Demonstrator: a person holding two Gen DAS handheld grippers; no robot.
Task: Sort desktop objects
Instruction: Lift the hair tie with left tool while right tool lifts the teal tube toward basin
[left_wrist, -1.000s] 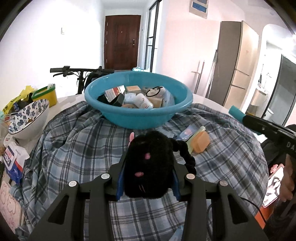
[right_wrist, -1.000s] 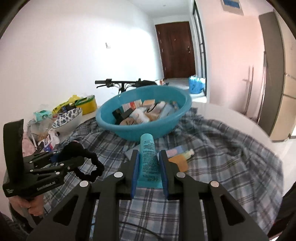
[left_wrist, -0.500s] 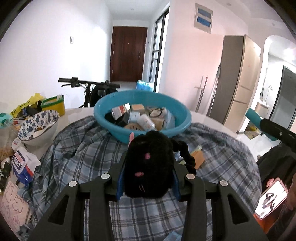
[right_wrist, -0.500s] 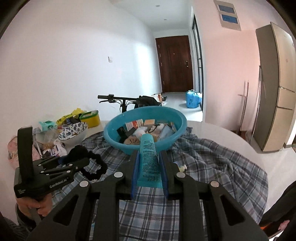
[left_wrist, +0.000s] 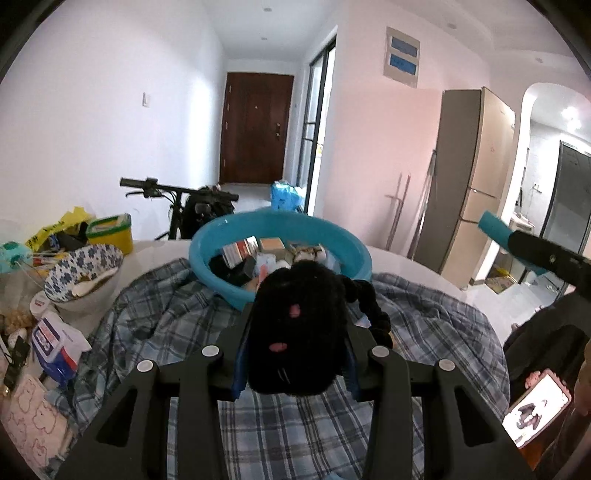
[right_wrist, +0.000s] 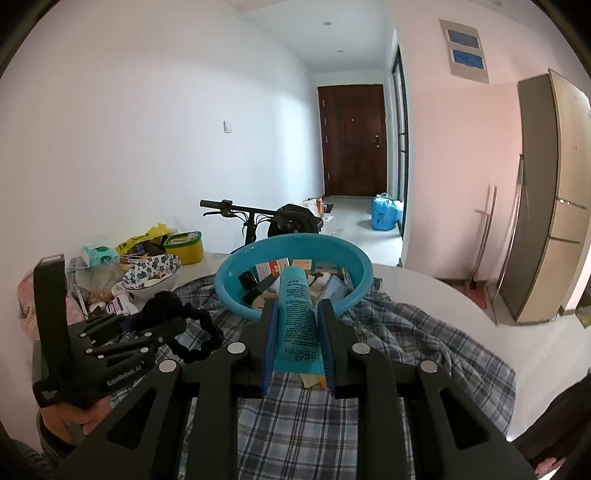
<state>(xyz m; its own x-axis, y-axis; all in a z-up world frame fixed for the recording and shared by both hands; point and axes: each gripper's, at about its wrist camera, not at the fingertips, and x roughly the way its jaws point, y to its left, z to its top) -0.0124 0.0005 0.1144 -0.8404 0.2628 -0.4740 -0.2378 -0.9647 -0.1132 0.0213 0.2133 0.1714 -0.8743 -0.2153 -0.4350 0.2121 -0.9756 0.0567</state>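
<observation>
The left tool (left_wrist: 295, 332) was clamped on a black plush toy (left_wrist: 299, 325), whose beaded loop (left_wrist: 369, 306) hung free off its right side, and the right tool (right_wrist: 297, 325) was closed on a teal tube (right_wrist: 297, 317); both were held up above the surface, pointing toward the blue basin (right_wrist: 354, 273) that already held boxes and small packages. The loose loop looked likely to catch on the basin's rim or on the things inside as the toy went in, and that could drag the toy back out when the tool let go. The tube was pinched near its flat crimped end, so it might swing or slip if tipped sharply, and the two tools were close enough beside each other that they could bump over the same basin. The round white surface (right_wrist: 436, 291) was mostly covered by a rumpled plaid cloth (left_wrist: 177, 317), with a flowered bowl (left_wrist: 83, 269), a yellow tub (left_wrist: 110, 232) and packets crowded at its left edge. Behind stood a bicycle (right_wrist: 255, 218), a dark wooden door (right_wrist: 352, 144) down a hallway, and a tall fridge (right_wrist: 554, 199).
</observation>
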